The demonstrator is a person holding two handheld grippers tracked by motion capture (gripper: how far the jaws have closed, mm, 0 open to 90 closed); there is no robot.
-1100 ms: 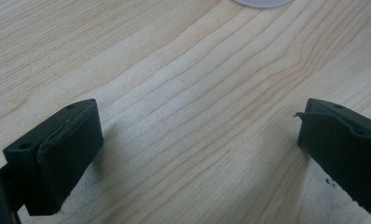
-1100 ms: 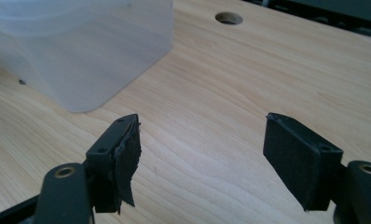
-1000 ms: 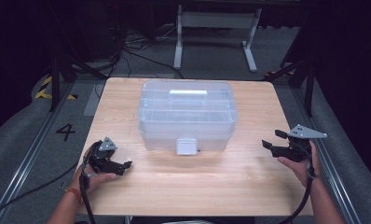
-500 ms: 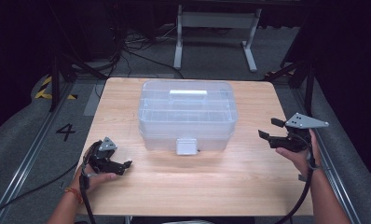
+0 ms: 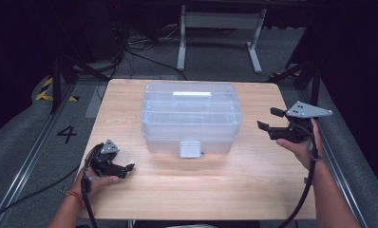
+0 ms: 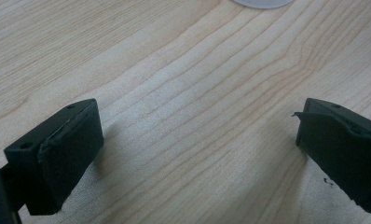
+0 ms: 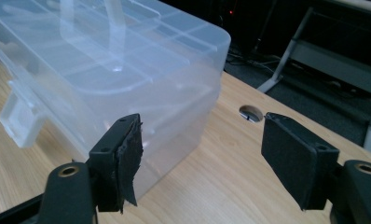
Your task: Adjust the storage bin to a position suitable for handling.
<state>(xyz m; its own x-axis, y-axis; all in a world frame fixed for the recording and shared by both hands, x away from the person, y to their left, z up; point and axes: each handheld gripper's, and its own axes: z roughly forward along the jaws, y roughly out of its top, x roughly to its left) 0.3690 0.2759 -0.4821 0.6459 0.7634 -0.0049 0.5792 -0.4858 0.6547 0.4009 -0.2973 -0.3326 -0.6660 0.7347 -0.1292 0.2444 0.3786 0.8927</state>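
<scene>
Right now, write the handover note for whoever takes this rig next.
Left claw: open, empty, low over the table at its near left corner.
Right claw: open, empty, held above the table to the right of the clear plastic box, pointing at it.
Box: mid-table, lid shut, front latch down.
Done: nothing visible yet.
Left: probably bring the claws in to the box.

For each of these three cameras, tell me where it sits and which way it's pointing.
High view: above the person's side, facing forward and down on the table; both forearms, left claw, right claw.
Left gripper view: on the left claw, facing down at bare wood.
Right gripper view: on the right claw, facing the clear box.
High and right gripper views share the box.
</scene>
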